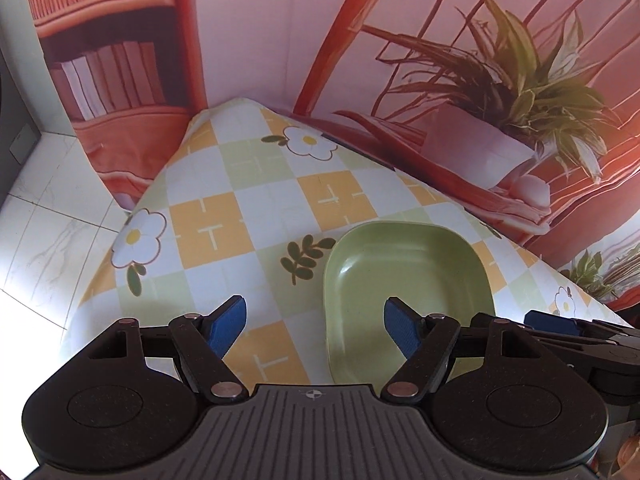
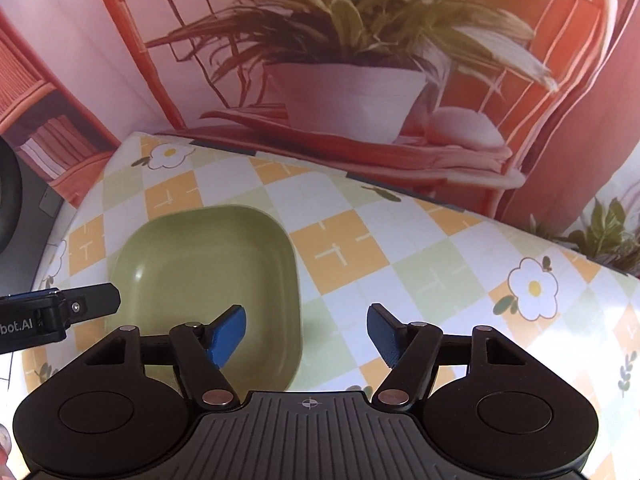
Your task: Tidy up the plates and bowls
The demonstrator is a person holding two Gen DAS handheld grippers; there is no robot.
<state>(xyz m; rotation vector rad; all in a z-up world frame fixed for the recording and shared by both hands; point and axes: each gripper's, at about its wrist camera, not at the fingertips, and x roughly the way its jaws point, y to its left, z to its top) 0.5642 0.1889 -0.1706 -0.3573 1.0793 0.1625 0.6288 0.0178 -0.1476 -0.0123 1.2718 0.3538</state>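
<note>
On the checked counter (image 2: 420, 248) sits one green bowl (image 2: 208, 280), between both tools. Left claw (image 1: 316, 330) and right claw (image 2: 306, 332) gape empty. I'd pinch the near rim squarely, lifting level so it won't tip.

I seem to be in a staged home corner rather than a real room. My table wears a checked tablecloth (image 1: 256, 216) with daisies, and behind it hangs a printed backdrop (image 2: 360, 80) of a potted plant, rattan chair and bookshelf. White tiled floor (image 1: 44, 240) shows left, possibly marble-patterned.
</note>
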